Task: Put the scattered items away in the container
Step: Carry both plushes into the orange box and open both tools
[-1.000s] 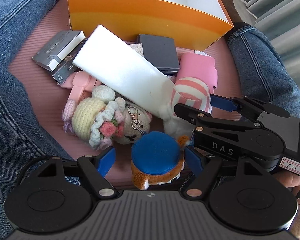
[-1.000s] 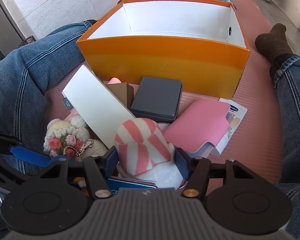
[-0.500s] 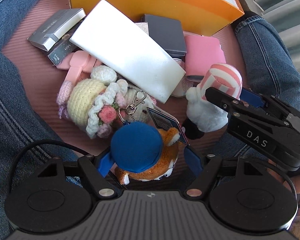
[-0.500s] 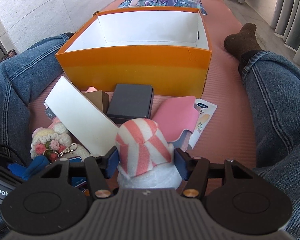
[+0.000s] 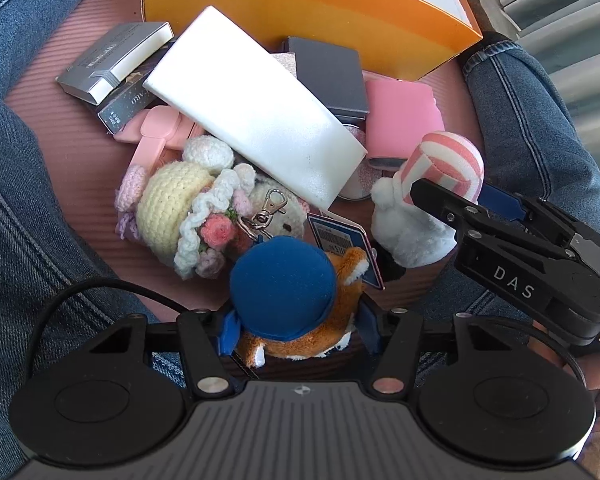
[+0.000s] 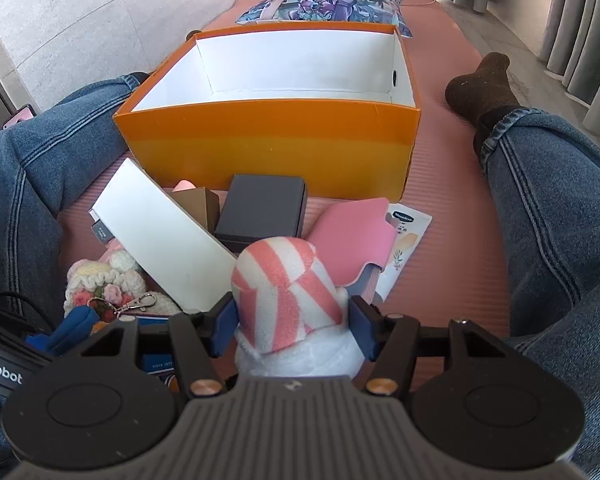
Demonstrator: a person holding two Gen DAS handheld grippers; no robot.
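My left gripper (image 5: 298,330) is shut on a fox plush with a blue hat (image 5: 284,288), held above the pink mat. My right gripper (image 6: 292,326) is shut on a white plush with a pink-striped hat (image 6: 288,280); this plush also shows in the left wrist view (image 5: 440,168). The orange box (image 6: 268,148) stands open and empty ahead. A white flat box (image 5: 252,104), a dark grey box (image 6: 264,208), a pink case (image 6: 352,228) and a crocheted doll (image 5: 180,208) lie in front of it.
Silver and dark cartons (image 5: 112,60) and a pink fan (image 5: 156,136) lie left of the pile. A printed sachet (image 6: 404,240) lies beside the pink case. Jeans-clad legs (image 6: 560,200) flank the mat on both sides. A patterned pillow (image 6: 320,0) lies behind the box.
Both grippers have risen off the mat with their plush toys. The right gripper's view of the box has opened up and moved back.
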